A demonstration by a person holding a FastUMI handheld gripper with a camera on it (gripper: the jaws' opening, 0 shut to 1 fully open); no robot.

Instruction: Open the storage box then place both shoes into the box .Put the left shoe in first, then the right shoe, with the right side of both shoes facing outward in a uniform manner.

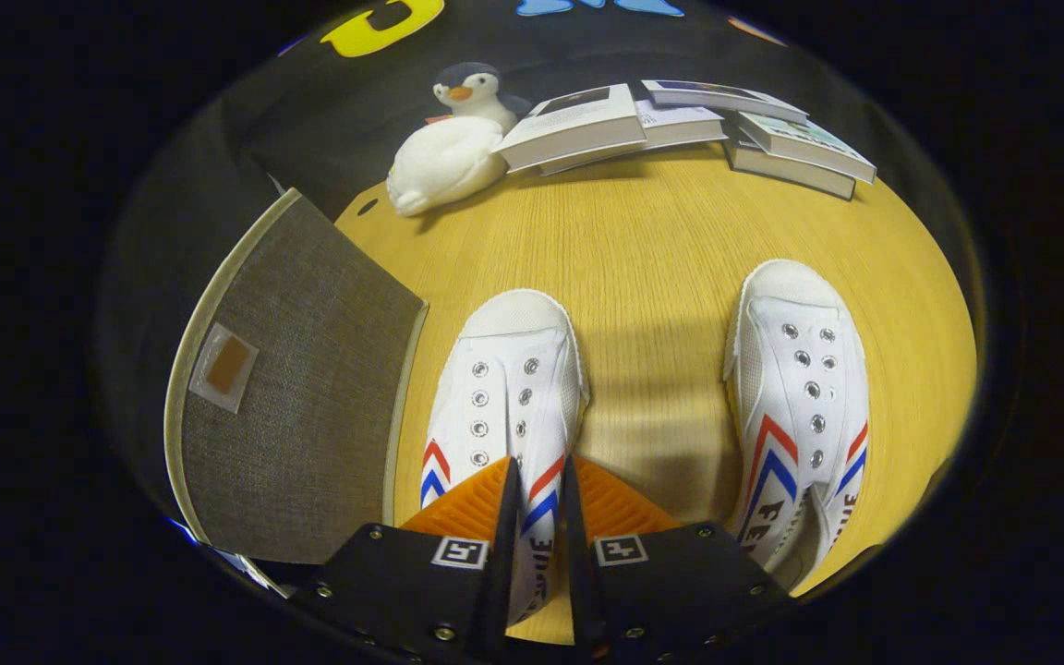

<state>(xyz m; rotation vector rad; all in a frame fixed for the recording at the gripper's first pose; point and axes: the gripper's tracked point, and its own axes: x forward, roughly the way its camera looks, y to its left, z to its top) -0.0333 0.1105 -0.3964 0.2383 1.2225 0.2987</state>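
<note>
- The gripper (539, 503) is sitting nearly closed, its two fingers pinching the side wall of the left shoe (506, 388) near the heel opening; both fingers appear to be pressing on that thin wall, so it seems to be holding the shoe.
- The left shoe is resting on the table (652, 249), toe pointing away from the gripper, and is not yet in the box.
- The box lid (296, 388), a grey fabric flap with a small tan patch, is standing open just beside the left shoe, on the side away from the right shoe; so the opening step is looking done. The box's inside is not showing, so I cannot tell what is in it.
- The right shoe (800, 406) is lying well apart from the left shoe on the other side, toe also pointing away, untouched.
- Judging from this, the work is sitting at the first pick: left shoe into the box, then the right shoe, both still to be done.
- Beyond the left shoe, at the far table edge, a penguin toy (453, 148) is lying on its back.
- Beside the penguin toy, books (680, 125) are spreading along the far edge.
- Nothing is lying between the left shoe and the lid; the lid itself is the nearest thing the shoe could catch on.
</note>
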